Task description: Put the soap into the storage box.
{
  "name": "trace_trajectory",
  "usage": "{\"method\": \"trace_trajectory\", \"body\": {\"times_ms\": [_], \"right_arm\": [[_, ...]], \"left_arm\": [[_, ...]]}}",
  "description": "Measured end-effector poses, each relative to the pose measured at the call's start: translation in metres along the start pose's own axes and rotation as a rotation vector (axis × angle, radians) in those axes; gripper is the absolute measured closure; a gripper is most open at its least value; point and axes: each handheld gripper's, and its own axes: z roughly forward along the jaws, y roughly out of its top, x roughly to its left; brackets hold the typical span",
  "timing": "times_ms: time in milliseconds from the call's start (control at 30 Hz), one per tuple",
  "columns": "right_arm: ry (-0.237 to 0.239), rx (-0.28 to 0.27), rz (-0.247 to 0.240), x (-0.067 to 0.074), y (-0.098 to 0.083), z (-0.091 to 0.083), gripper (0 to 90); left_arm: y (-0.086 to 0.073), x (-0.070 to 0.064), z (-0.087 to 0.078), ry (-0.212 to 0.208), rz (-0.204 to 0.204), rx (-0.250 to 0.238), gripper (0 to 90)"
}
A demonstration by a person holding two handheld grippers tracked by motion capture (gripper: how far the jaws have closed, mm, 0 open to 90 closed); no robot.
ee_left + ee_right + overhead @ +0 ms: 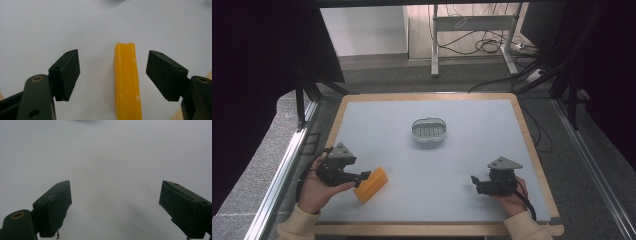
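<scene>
Left gripper: jaws stand wide apart at the near left of the table, one on each side of the yellow block, and neither pad touches it; nothing is held.
Yellow block: lies on the grey mat at the near left, just right of the left gripper, its long side slanting away to the right.
Block's look: a bright orange-yellow bar, longer than it is wide, with a shallow groove at its far end and a few pale specks on top; seen along the jaws it sits a little right of the middle of the gap.
Step in hand: I judge this the approach to a grasp on the block, not yet a grip.
Next move: shift slightly to centre the bar, then close on its long sides.
Right gripper: rests at the near right, jaws spread over bare mat, holding nothing.
Small tray: grey, oval, farther off at the middle, well apart from the block.
</scene>
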Motion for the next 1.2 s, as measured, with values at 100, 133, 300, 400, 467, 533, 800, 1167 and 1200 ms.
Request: {"method": "trace_trajectory", "body": {"times_ms": [100, 133, 300, 400, 467, 533, 800, 1167, 1200], "right_arm": [[0.004, 0.000, 0.005, 0.000, 0.000, 0.000, 11.4], [0.006, 0.000, 0.005, -0.001, 0.000, 0.000, 11.4], [0.005, 0.001, 0.005, -0.001, -0.001, 0.000, 11.4], [0.003, 0.000, 0.001, 0.000, 0.000, 0.000, 11.5], [0.002, 0.000, 0.000, 0.000, 0.000, 0.000, 11.5], [0.001, 0.001, -0.002, 0.000, 0.000, 0.000, 11.5], [-0.001, 0.005, 0.000, 0.000, 0.000, 0.001, 11.5], [-0.004, 0.014, -0.002, 0.000, -0.001, 0.002, 11.5], [-0.004, 0.014, -0.002, 0.000, -0.001, 0.002, 11.5]], "left_arm": [[-0.001, -0.002, 0.003, -0.007, 0.002, 0.011, 26.6], [-0.001, -0.003, 0.005, -0.011, 0.004, 0.021, 26.6], [-0.001, -0.007, 0.011, -0.013, 0.009, 0.040, 26.6], [-0.001, -0.010, 0.014, -0.021, 0.015, 0.050, 26.6], [-0.001, -0.011, 0.015, -0.024, 0.014, 0.054, 26.6], [-0.002, -0.013, 0.018, -0.030, 0.021, 0.066, 26.4], [-0.004, -0.017, 0.032, -0.046, 0.040, 0.122, 25.7], [-0.003, -0.015, 0.053, -0.051, 0.031, 0.208, 30.2], [-0.003, -0.015, 0.055, -0.053, 0.028, 0.213, 30.2]]}}
